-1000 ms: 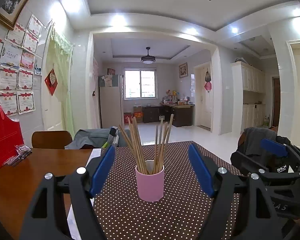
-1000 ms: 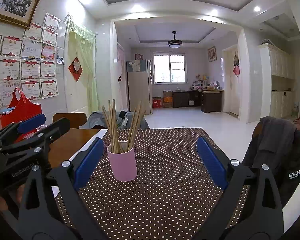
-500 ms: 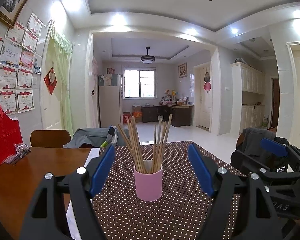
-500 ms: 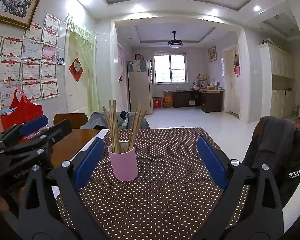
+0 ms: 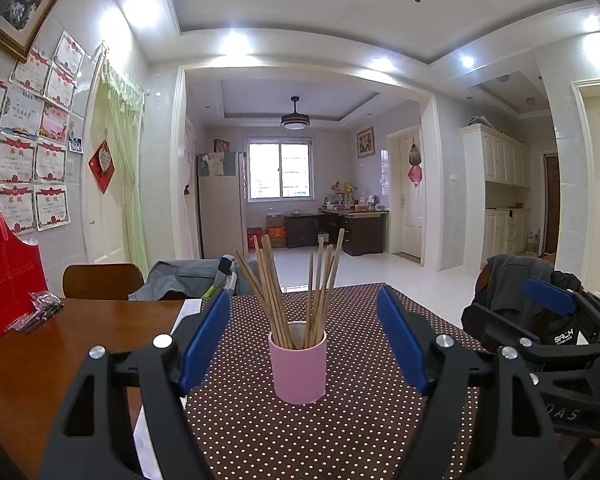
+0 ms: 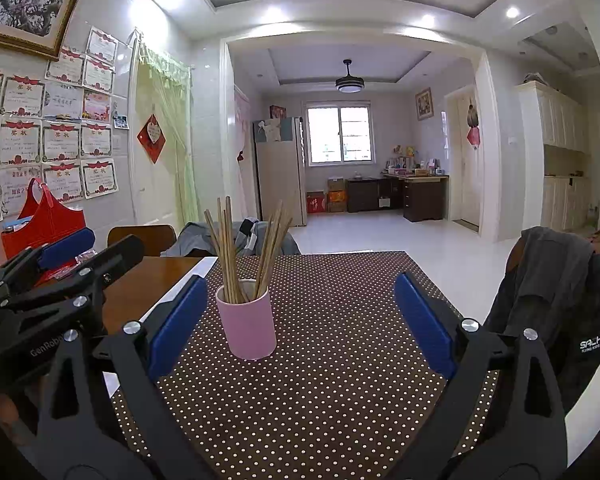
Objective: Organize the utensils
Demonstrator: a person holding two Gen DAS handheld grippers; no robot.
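As left claw (image 5: 304,336) drifted left, cup (image 5: 297,366) recentred

Right gripper (image 6: 300,324): fingers spread wide, holding nothing, above the dotted cloth (image 6: 340,380).
Pink cup (image 6: 247,324): upright on the cloth, left of centre, nearer the left-hand blue pad (image 6: 178,322).
Chopsticks (image 6: 244,252): a bundle standing in the cup, fanned outward.
Left gripper (image 6: 66,254): at the left edge over the wooden table (image 6: 140,292); apparently parted, though seen edge-on.
Grey jacket (image 6: 556,296): draped at right.
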